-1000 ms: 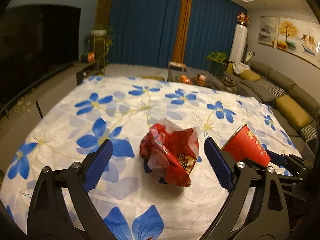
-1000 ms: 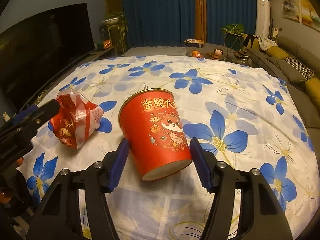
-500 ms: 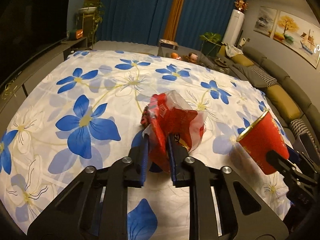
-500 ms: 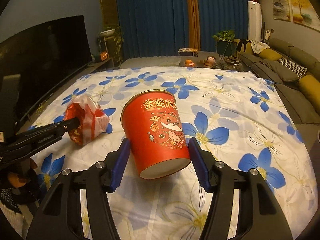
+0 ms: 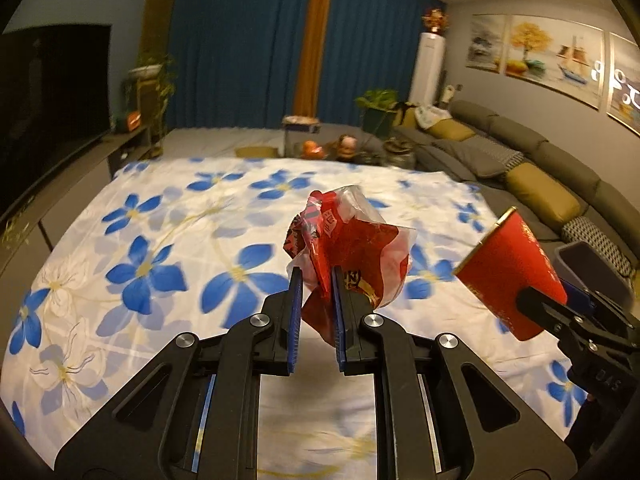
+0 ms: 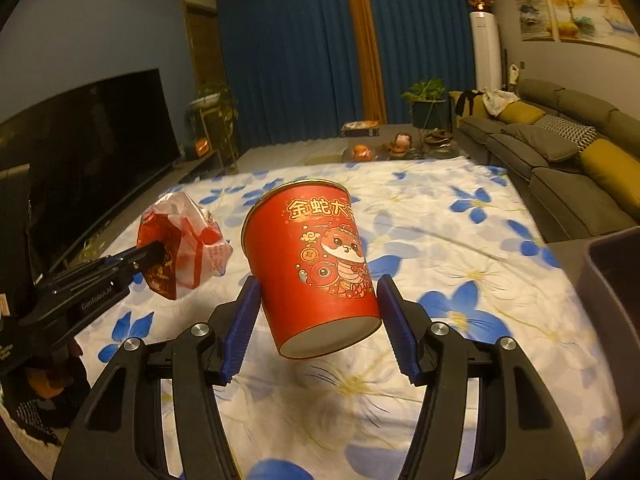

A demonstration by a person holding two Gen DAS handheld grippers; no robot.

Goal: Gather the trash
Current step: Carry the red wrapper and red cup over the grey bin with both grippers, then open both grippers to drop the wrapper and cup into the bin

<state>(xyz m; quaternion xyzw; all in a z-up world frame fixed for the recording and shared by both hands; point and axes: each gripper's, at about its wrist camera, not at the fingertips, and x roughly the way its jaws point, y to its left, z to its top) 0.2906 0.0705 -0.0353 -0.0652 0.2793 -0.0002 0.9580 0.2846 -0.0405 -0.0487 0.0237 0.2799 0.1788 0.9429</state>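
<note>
both grippers hold trash above the flowered cloth

the left gripper [image 5: 314, 280] is nearly closed, its blue pads pinching a crumpled red and clear wrapper [image 5: 352, 248]. the wrapper bulges up and to the right of the pads, and its lower end hangs between them. it is clear of the cloth [image 5: 160, 248], which is white with blue flowers and covers the tabletop. in the right wrist view the same wrapper [image 6: 184, 248] shows at the left, held at the tip of the left gripper [image 6: 156, 252], off the cloth [image 6: 460, 240].

the right gripper [image 6: 316, 300] stands about half open, its pads pressed on the two sides of a red cup [image 6: 312, 264]. the cup is tilted, with its gold-rimmed mouth away from the camera and up, and its flat base toward the camera and down. it bears gold characters and a cartoon snake. it hangs above the cloth and does not touch it. in the left wrist view the cup [image 5: 512, 276] appears at the right edge, gripped at its lower end by the right gripper [image 5: 560, 300], well apart from the wrapper.

a dark bin [image 6: 616, 272] shows at the right edge of the right wrist view, just beside the tabletop; its rim [image 5: 588, 256] also peeks out behind the cup in the left wrist view.

behind the tabletop are blue curtains [image 5: 248, 52], a dark tv [image 6: 88, 140] on the left and a grey sofa [image 5: 540, 168] with mustard cushions on the right.
</note>
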